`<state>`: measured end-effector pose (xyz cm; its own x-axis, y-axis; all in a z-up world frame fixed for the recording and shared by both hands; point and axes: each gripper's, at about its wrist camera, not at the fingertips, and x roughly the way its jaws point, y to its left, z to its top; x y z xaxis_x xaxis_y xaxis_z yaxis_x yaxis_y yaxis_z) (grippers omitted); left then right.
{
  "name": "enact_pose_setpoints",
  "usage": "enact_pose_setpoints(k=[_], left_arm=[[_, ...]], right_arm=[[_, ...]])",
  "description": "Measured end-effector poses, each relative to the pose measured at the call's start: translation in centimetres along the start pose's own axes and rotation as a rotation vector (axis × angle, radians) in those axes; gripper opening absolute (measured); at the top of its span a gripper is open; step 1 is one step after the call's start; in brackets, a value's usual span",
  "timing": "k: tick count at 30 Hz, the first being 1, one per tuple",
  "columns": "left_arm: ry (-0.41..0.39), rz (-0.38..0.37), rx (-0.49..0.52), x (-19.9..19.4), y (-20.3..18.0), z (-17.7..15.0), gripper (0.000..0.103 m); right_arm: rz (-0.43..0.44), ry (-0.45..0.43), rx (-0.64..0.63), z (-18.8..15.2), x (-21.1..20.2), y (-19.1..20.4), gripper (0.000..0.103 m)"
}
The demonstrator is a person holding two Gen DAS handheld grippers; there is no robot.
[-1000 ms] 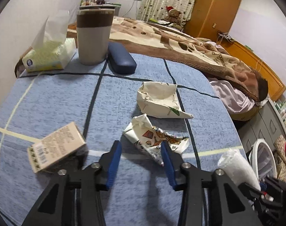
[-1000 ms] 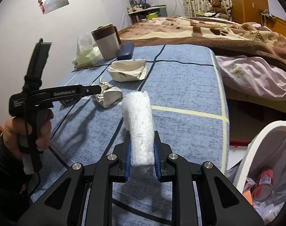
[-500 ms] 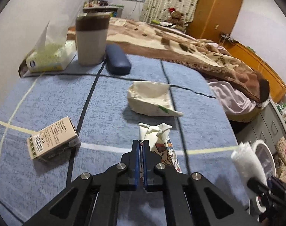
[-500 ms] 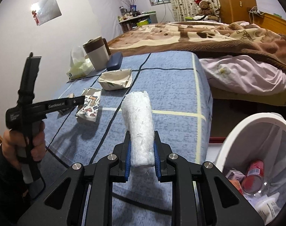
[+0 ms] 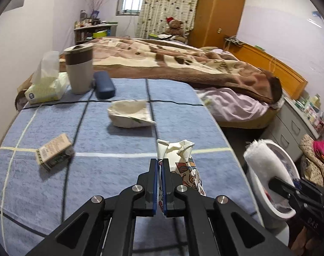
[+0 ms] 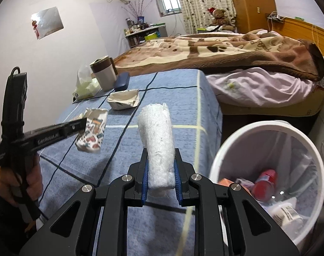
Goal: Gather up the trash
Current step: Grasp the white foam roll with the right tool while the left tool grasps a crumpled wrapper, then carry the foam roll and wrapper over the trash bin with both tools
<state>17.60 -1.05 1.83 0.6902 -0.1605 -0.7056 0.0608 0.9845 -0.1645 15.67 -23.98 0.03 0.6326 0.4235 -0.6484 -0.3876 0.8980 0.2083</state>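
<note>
Whereas a second earlier the left gripper point(image 5: 159, 183) gaped around it, it now pinched the printed wrapper point(image 6: 92, 133) aloft, while the right gripper point(image 6: 161, 183) clamped the white wad point(image 6: 157, 140) beside the bin point(image 6: 236, 145) at four o'clock, both pieces ready for dropping.

Right claw point(image 6: 161, 178) clamped on a white foam-mesh sleeve point(image 6: 156, 143), sleeve standing up between the blue pads point(image 6: 145, 179). To the right and below, white trash bin point(image 6: 232, 140) with a clear liner, holding a red can point(image 6: 265, 181) and other packaging. On the left, left claw point(image 6: 84, 124) gripped in a hand point(image 6: 16, 183), pinching a printed wrapper point(image 6: 92, 132) lifted clear of the blue-cloth desk point(image 6: 177, 98). Farther back on the desk: crumpled white wrapper point(image 6: 123, 99), dark blue case point(image 6: 121, 81), brown-banded cup point(image 6: 104, 72), tissue pack point(image 6: 85, 87). Beyond, bed with a brown blanket point(image 6: 215, 53).
</note>
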Motion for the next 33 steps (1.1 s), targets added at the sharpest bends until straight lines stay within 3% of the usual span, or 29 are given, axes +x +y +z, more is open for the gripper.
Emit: enact_pose_setpoints(k=[16,33], left_arm=[[0.005,-0.124,0.127,-0.5,-8.7,-0.7,0.003],[0.043,-0.233,0.243,2.0,-17.2,-1.0,0.003]], right_arm=[[-0.086,-0.054,0.093,-1.2,-3.3,-4.0,0.021],[-0.187,-0.068,0.208,-3.3,-5.7,-8.8,0.021]])
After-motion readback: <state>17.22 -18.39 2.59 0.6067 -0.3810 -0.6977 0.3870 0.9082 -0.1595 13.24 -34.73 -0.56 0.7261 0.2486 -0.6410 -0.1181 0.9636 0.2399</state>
